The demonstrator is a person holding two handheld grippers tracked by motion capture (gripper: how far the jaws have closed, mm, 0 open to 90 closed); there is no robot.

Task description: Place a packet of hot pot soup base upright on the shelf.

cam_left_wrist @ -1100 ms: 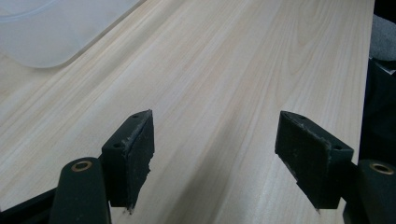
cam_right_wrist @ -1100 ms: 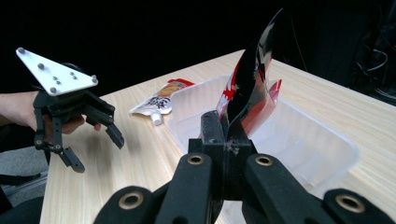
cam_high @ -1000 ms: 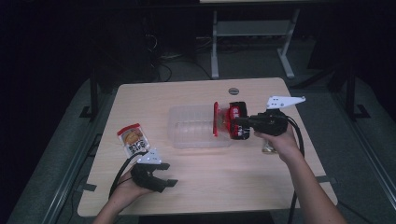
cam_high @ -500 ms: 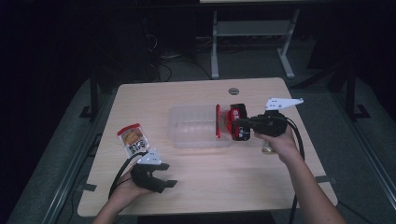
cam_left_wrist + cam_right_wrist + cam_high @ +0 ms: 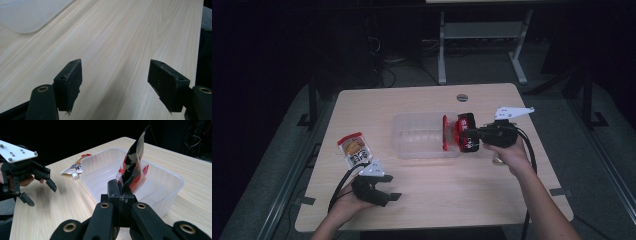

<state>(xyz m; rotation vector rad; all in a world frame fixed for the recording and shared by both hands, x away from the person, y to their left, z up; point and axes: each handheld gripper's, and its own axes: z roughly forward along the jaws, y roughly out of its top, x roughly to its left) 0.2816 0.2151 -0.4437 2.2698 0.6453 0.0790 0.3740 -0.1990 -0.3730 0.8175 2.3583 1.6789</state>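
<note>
Holding the left gripper [image 5: 384, 192] low over the table [image 5: 437, 210] near its front-left corner, you are keeping its jaws spread wide with nothing between them; in the left gripper view, bare wood is showing between the two pads [image 5: 72, 82]. Just beyond that gripper, toward the left edge, a pouch [image 5: 354, 149] with a red top and a white cap is lying flat on the table, apart from the jaws. In the right gripper view it is lying just beside the far corner of the tub [image 5: 160, 195].

Further in, near the middle of the table, the clear tub [image 5: 422, 137] is sitting with its long side running left to right. At its right end you are gripping a red and black packet [image 5: 457, 132] with the right gripper [image 5: 469, 137], jaws pressed fully together on the packet's lower edge. The packet [image 5: 132, 167] is standing upright from the pinch, curling a little at the top, and hanging over the tub's right end, above its rim. Your right hand [image 5: 507, 150] is reaching in from the table's right edge.

Beyond the tub, near the back edge, a grey grommet [image 5: 462, 97] is sitting in the tabletop.
</note>
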